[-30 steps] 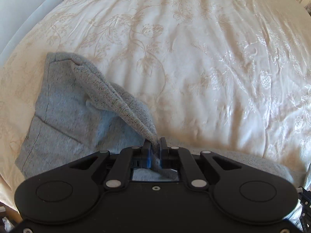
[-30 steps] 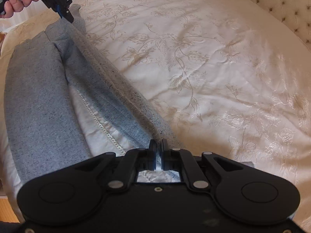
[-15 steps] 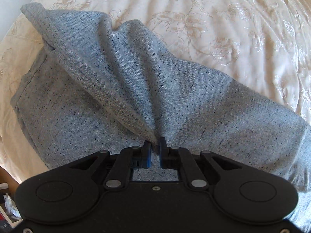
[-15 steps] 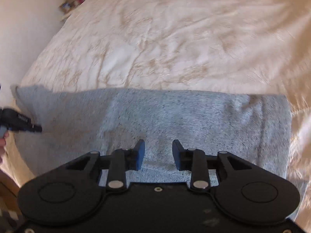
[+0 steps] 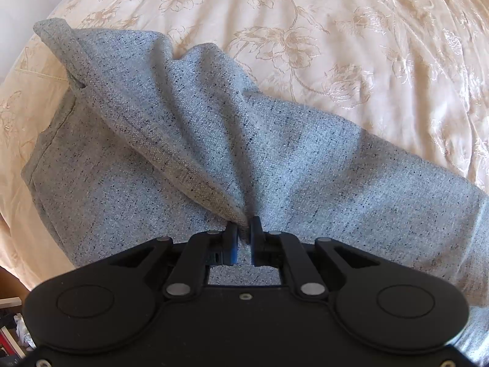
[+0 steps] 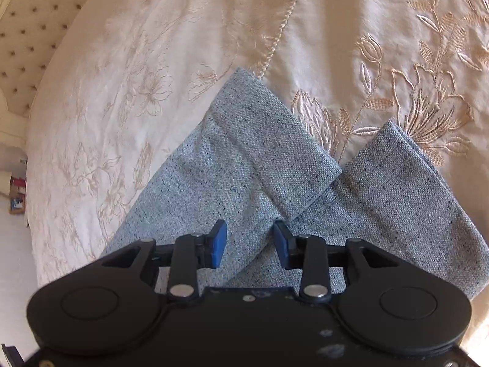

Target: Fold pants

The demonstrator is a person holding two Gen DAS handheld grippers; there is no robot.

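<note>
Left wrist: tongs (image 5: 244, 235) pinching pants (image 5: 290, 159), right tongs (image 6: 250, 241) spread above cuffs

A sunlit cream floral-embroidered bedspread (image 5: 351, 61) meets a button-tufted headboard (image 6: 33, 15) beside pale floor (image 6: 15, 244).

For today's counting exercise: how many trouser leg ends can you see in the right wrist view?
2. One leg end lies on top, pointing toward the upper left; the other leg end lies beneath it to the right, partly covered where they cross. Both rest on the bedspread.
</note>
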